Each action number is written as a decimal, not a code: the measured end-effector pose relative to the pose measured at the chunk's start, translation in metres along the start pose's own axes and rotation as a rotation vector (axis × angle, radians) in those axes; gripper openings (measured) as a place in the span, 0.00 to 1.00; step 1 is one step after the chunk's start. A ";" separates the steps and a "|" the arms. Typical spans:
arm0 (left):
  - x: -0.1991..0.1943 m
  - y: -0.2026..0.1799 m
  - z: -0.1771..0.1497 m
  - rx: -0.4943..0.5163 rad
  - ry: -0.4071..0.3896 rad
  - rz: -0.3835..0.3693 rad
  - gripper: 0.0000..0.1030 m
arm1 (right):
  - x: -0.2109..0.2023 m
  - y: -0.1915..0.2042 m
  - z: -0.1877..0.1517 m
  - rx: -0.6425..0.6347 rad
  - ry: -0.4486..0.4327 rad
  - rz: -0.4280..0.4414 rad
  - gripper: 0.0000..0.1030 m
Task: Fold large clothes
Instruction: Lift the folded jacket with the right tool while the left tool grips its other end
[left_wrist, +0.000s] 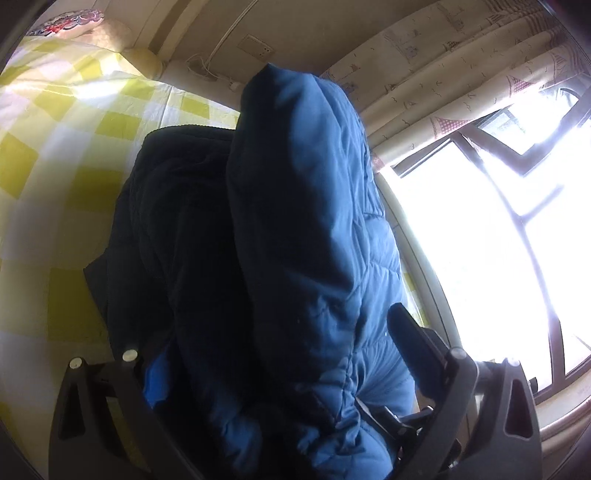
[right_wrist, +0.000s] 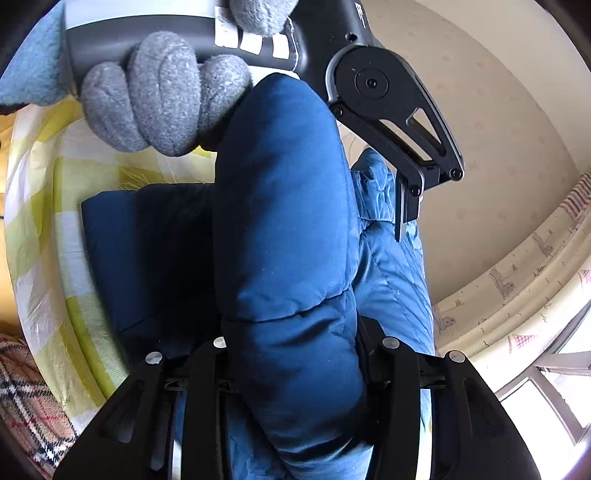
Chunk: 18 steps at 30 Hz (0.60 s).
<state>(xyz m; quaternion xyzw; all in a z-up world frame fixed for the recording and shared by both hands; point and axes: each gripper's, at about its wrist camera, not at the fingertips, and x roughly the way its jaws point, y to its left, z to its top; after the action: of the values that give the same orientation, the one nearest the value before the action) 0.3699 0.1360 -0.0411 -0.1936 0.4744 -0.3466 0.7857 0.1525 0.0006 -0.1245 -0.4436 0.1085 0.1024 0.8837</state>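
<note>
A puffy blue jacket (left_wrist: 306, 184) lies on a bed with a yellow and white checked sheet (left_wrist: 74, 129), one thick padded fold raised off the rest. That fold fills the space between the jaws of my left gripper (left_wrist: 280, 332), which is shut on it; only the right finger (left_wrist: 413, 343) shows, the other is buried in fabric. In the right wrist view the same jacket (right_wrist: 284, 192) runs up between the jaws of my right gripper (right_wrist: 295, 343), pads pressed into the padding. My left gripper (right_wrist: 402, 206) grips the fold's far end, held by a grey-gloved hand (right_wrist: 162, 92).
A bright window (left_wrist: 480, 221) and a patterned curtain (left_wrist: 443, 74) stand to the right of the bed. A pillow (left_wrist: 74, 22) lies at the head end. A plaid blanket (right_wrist: 26, 398) is at the lower left, beside the checked sheet (right_wrist: 74, 184).
</note>
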 end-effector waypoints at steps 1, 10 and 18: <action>0.003 0.001 0.006 -0.001 0.016 -0.003 0.96 | -0.006 0.002 0.000 0.002 -0.005 -0.002 0.43; -0.008 -0.021 0.026 0.133 0.033 0.024 0.26 | -0.030 0.007 -0.002 0.037 -0.056 -0.017 0.44; -0.040 -0.069 0.032 0.204 -0.061 0.055 0.18 | -0.082 -0.026 -0.070 0.358 -0.029 -0.118 0.91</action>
<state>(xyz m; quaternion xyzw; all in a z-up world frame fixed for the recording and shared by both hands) 0.3609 0.1174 0.0427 -0.1101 0.4176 -0.3654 0.8246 0.0745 -0.0782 -0.1227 -0.2834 0.0860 0.0359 0.9545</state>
